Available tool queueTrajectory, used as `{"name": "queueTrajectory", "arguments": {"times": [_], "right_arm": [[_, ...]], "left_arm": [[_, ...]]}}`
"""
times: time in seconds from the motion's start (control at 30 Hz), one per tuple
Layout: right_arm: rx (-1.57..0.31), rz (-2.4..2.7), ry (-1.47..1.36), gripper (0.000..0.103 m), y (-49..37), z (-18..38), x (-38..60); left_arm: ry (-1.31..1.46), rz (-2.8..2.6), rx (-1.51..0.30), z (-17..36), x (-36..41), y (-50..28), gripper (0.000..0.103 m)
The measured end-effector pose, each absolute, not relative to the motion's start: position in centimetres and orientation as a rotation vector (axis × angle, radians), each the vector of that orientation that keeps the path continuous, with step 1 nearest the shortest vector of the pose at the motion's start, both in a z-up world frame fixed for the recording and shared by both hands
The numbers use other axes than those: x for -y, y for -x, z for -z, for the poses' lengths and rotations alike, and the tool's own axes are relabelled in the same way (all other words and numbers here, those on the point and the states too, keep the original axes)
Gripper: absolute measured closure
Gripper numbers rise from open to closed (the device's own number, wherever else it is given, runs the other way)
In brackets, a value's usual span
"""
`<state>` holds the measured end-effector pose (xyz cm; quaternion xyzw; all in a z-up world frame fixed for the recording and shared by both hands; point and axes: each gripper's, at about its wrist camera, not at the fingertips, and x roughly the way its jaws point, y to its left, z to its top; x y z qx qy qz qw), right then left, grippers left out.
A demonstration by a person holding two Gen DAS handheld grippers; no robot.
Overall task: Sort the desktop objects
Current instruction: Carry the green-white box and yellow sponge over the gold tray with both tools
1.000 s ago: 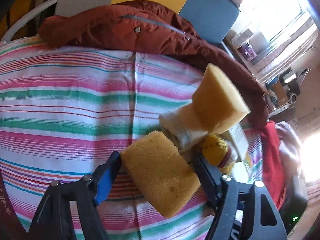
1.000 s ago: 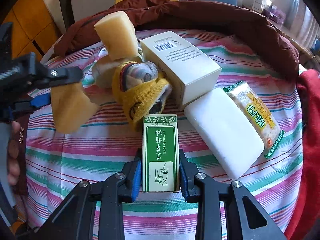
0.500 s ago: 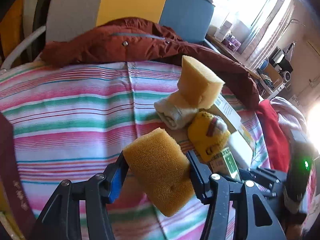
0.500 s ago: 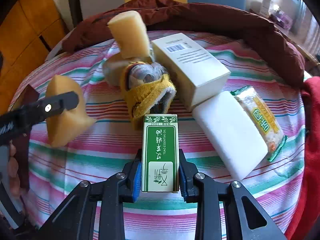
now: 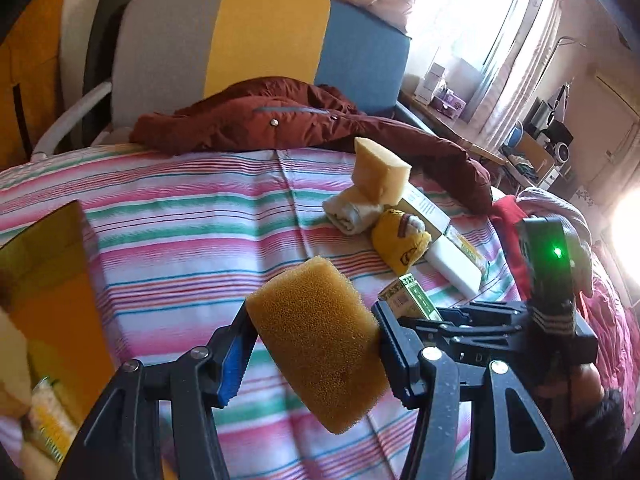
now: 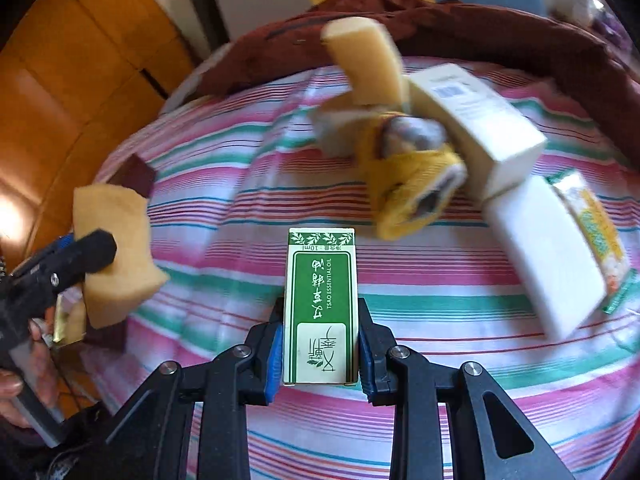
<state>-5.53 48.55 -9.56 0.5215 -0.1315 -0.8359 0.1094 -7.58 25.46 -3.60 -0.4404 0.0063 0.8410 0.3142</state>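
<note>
My left gripper [image 5: 312, 344] is shut on a yellow sponge [image 5: 320, 340], held above the striped cloth; the sponge also shows at the left of the right wrist view [image 6: 116, 256]. My right gripper [image 6: 320, 344] is shut on a green essential-oil box [image 6: 320, 308], also seen in the left wrist view [image 5: 412, 300]. On the cloth lie a second sponge [image 6: 368, 68], a rolled white cloth [image 5: 352, 210], a yellow sock [image 6: 416, 184], a white carton [image 6: 476, 120], a white block [image 6: 544, 256] and a snack packet [image 6: 600, 232].
The striped cloth [image 5: 180, 216] covers a rounded surface. A dark red jacket [image 5: 260, 120] lies along its far edge, before a grey, yellow and blue chair back [image 5: 260, 40]. An orange container [image 5: 52, 300] stands at the left. Red fabric [image 5: 508, 216] lies at the right.
Both grippers have pulled back and to the left from the pile, each still holding its object. The orange container has come into the left wrist view.
</note>
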Motion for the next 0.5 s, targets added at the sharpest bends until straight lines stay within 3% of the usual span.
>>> {"name": "queueTrajectory", "arguments": {"times": [0.5], "right_arm": [[0.323,2.378,-1.416,0.072,5.5,6.3,-40.1]], "left_arm": [[1.147,-2.416,0.124,1.8,-13.2,6.9,0.045]]}}
